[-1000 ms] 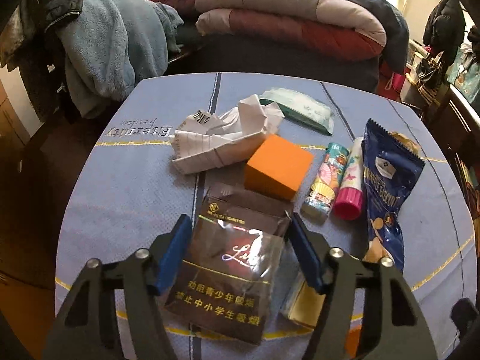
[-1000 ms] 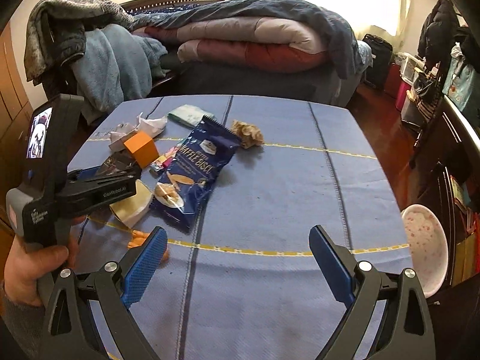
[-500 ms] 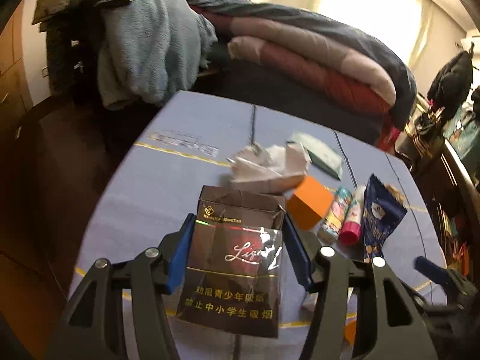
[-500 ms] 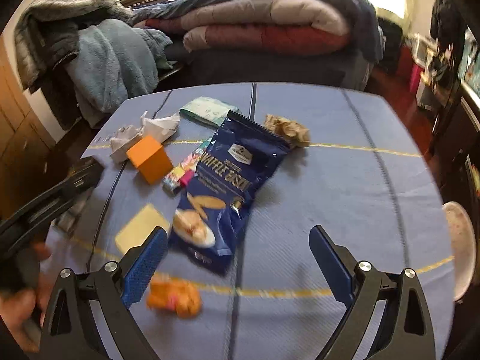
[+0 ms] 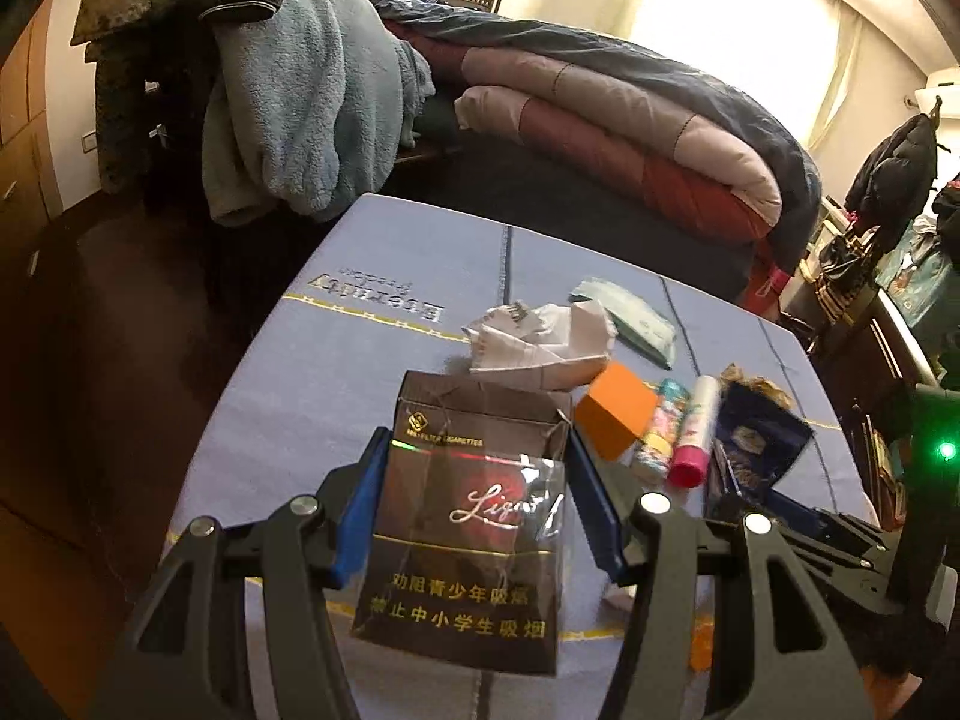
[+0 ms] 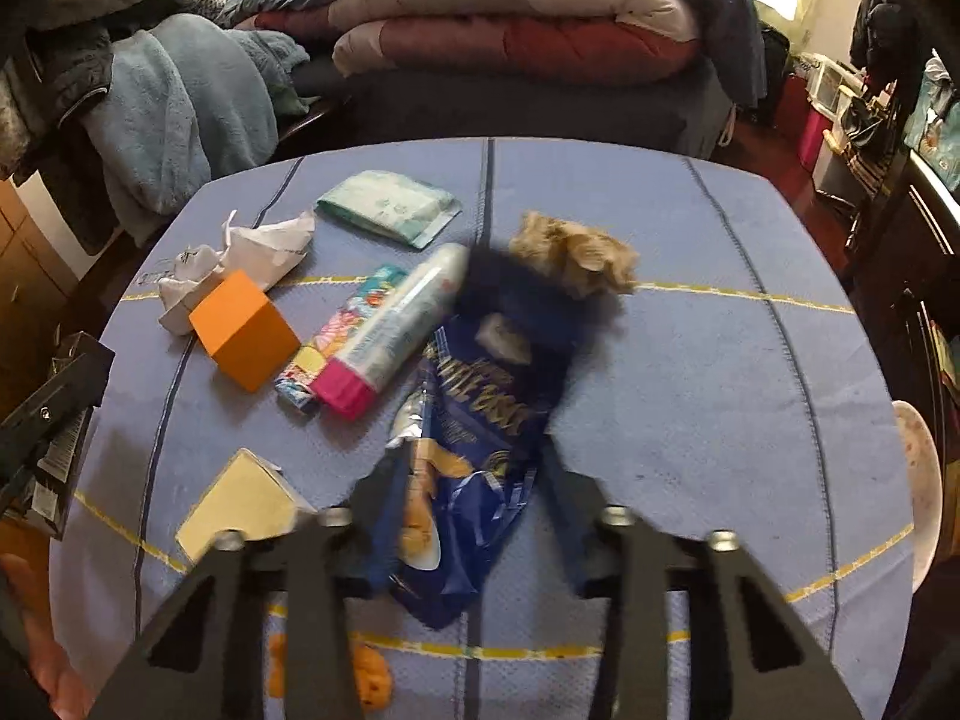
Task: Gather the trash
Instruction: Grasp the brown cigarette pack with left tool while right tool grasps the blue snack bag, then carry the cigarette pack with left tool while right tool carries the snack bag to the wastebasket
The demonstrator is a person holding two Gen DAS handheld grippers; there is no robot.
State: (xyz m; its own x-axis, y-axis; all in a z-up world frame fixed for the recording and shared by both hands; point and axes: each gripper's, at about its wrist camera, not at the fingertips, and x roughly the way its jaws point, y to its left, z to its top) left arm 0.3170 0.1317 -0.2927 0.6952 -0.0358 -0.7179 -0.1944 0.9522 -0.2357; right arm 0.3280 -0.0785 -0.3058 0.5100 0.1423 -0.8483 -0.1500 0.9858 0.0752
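Left wrist view: left gripper (image 5: pixel 477 507) clamped on a dark brown cigarette pack (image 5: pixel 474 516), one blue pad against each long side; the pack is held above the blue tablecloth (image 5: pixel 336 372), its printed face toward the camera and its torn top edge pointing away; the gripper points forward and slightly down over the near-left part of the table. Beyond the pack lie crumpled white paper (image 5: pixel 540 339), an orange block (image 5: pixel 615 414), a patterned tube (image 5: pixel 657 429) and a white tube with a pink cap (image 5: pixel 693 432), side by side; a pale green packet (image 5: pixel 627 321) lies farther back; the blue snack bag (image 5: pixel 756 441) shows at the right, blurred.

Right wrist view: right gripper (image 6: pixel 474 516) angled down over the table centre, its fingers narrowed around the lower end of the blue snack bag (image 6: pixel 480 444); motion blur hides whether the pads press the bag, so the grip cannot be confirmed; the bag's upper end is smeared and sits just in front of a crumpled tan wrapper (image 6: pixel 576 255). Left of the bag lie the pink-capped tube (image 6: pixel 402 330), the patterned tube (image 6: pixel 336 342) and the orange block (image 6: pixel 243 330); a pale yellow card (image 6: pixel 240 504) lies near the left finger; orange scraps (image 6: pixel 366 672) lie at the near edge; the cigarette pack (image 6: pixel 60 420) shows at the far left, off the table edge.
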